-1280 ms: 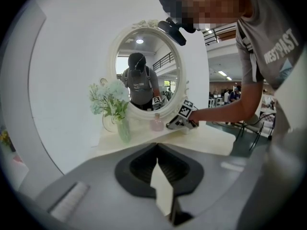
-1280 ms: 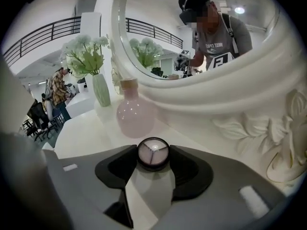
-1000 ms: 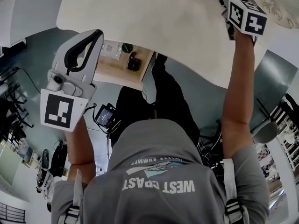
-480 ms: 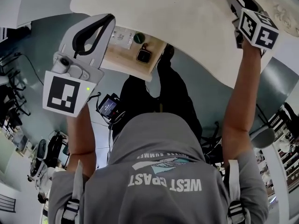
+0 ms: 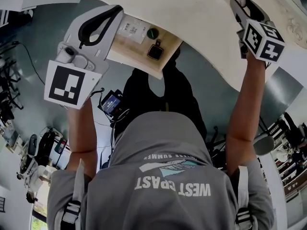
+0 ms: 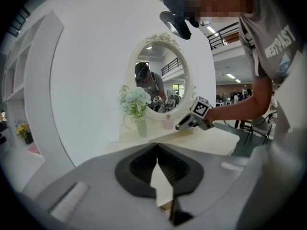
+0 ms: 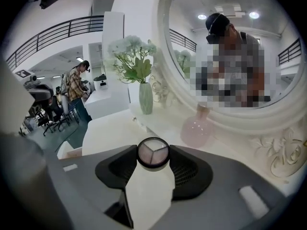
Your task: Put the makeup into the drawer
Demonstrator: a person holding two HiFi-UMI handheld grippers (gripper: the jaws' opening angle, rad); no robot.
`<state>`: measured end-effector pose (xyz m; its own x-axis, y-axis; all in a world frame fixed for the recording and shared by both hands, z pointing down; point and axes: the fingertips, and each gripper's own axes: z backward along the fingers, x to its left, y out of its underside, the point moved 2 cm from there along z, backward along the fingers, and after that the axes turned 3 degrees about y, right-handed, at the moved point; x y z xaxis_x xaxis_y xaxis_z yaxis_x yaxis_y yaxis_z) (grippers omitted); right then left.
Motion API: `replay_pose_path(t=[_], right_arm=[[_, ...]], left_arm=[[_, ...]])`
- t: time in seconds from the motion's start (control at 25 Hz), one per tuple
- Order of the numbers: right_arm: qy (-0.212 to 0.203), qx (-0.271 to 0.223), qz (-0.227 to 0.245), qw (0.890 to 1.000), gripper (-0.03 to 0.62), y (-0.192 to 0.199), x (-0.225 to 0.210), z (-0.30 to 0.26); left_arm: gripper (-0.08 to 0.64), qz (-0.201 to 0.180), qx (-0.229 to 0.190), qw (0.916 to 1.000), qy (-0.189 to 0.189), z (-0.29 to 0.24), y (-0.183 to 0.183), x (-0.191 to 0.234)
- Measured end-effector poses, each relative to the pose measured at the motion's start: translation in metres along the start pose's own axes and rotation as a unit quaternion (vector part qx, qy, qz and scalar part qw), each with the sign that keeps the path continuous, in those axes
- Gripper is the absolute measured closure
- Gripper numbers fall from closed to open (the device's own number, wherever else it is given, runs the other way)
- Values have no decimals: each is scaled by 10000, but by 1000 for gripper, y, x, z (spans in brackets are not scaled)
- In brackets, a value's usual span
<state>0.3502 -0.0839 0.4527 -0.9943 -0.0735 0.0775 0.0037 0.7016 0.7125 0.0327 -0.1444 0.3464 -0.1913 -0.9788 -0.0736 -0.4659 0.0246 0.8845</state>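
Note:
A round makeup compact (image 7: pixel 153 152) with three pale powder sections sits clamped between the jaws of my right gripper (image 7: pixel 153 158). In the head view my right gripper (image 5: pixel 242 6) is held over the white dressing table (image 5: pixel 192 13) at the upper right. The wooden drawer (image 5: pixel 125 56) stands open under the table edge. It holds a dark square compact (image 5: pixel 155 52), a green round item (image 5: pixel 152 33) and a white card (image 5: pixel 130 28). My left gripper (image 5: pixel 109 17) hangs at the drawer's left end, its jaws (image 6: pixel 158 164) shut and empty.
A pink bottle (image 7: pixel 196 128), a vase of white flowers (image 7: pixel 145 97) and an oval mirror (image 7: pixel 230 47) stand at the back of the table. People and chairs (image 7: pixel 53 114) are in the room to the left. The person's legs are below the drawer.
The head view has shifted, so the drawer and table edge now sit further right and show more. Both grippers keep roughly their places relative to the table; the compact stays held.

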Motion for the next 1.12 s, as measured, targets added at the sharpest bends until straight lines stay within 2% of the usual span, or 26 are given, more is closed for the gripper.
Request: replay_pose_path(t=[0.12, 0.32, 0.52, 0.96, 1.12], right_arm=[[-137, 6, 91, 9999, 373, 5, 23, -5], [-362, 40, 271, 9990, 373, -15, 46, -3], [-588, 70, 448, 9972, 373, -9, 71, -14], [-1251, 230, 986, 9870, 374, -18, 174, -26], [-1469, 323, 1141, 9820, 373, -39, 161, -31]], left_arm=[[558, 58, -12, 9999, -86, 8, 15, 0], [558, 179, -40, 9996, -224, 20, 9, 13], [558, 232, -80, 9990, -384, 22, 21, 16], [558, 533, -90, 9962, -678, 71, 56, 39], [558, 642, -103, 9948, -788, 58, 28, 51]])
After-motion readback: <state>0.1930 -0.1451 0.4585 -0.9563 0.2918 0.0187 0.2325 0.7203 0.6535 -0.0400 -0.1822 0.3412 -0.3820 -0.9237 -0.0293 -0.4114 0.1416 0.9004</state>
